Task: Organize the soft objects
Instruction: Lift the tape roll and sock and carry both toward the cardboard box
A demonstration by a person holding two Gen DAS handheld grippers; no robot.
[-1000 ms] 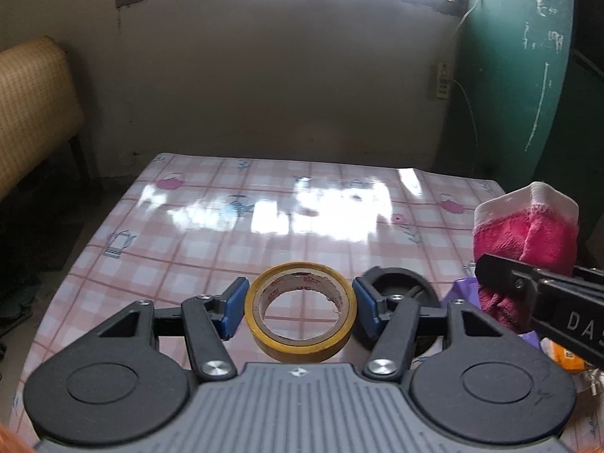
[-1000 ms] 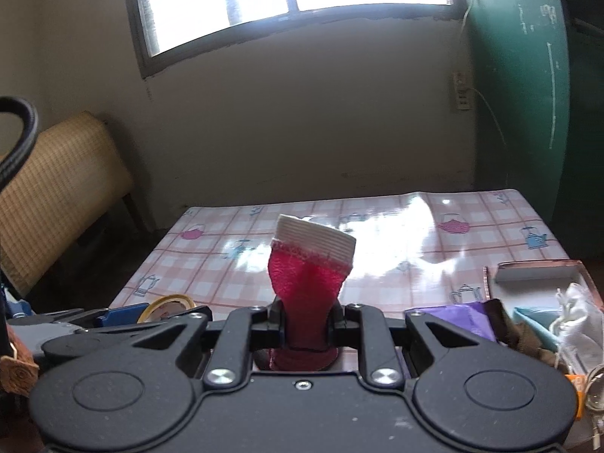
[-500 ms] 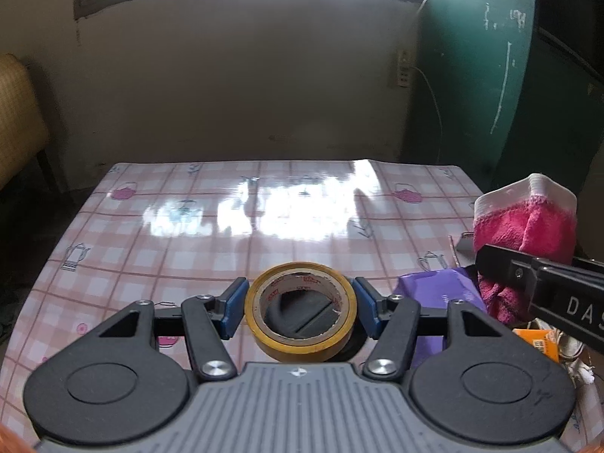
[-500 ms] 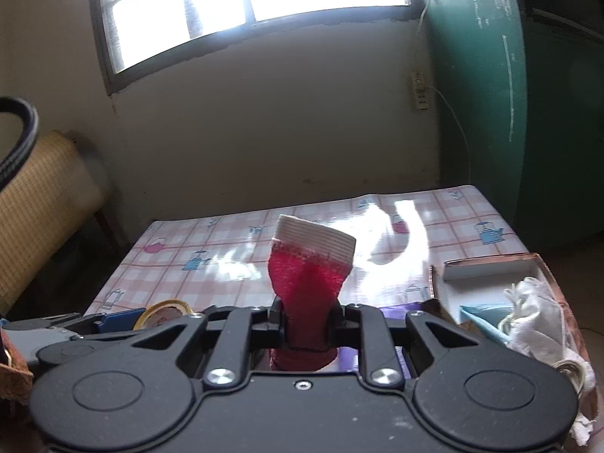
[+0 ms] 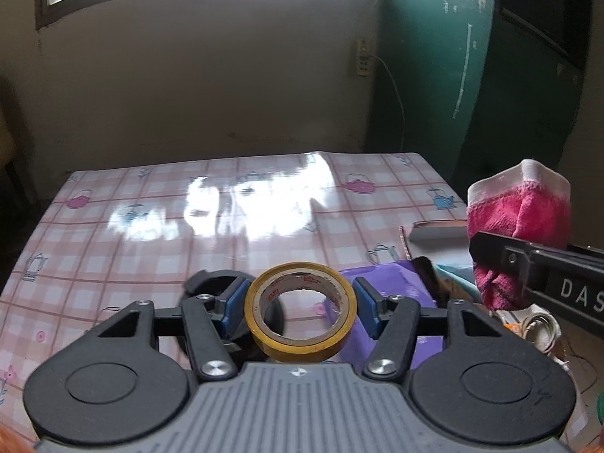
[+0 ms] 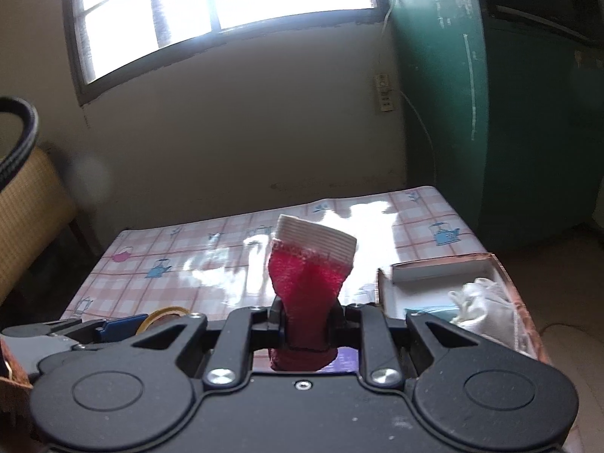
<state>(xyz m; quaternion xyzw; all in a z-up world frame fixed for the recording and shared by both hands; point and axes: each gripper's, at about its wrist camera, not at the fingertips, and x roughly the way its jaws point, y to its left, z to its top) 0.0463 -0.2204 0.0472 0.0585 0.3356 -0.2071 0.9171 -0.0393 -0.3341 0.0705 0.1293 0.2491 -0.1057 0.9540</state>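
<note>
Right gripper [image 6: 305, 319] pinches a pink sock [image 6: 310, 275] with a white ribbed cuff, held upright above the checked tablecloth [image 6: 211, 260]; the sock's lower end is hidden behind the gripper body. Left gripper [image 5: 300, 311] clamps a yellow tape roll [image 5: 300, 315] between blue pads [image 5: 231, 307]. An open box [image 6: 453, 264] at right holds white cloth [image 6: 483, 302], its near side cut off. Purple fabric [image 5: 392, 283] is partly covered.
</note>
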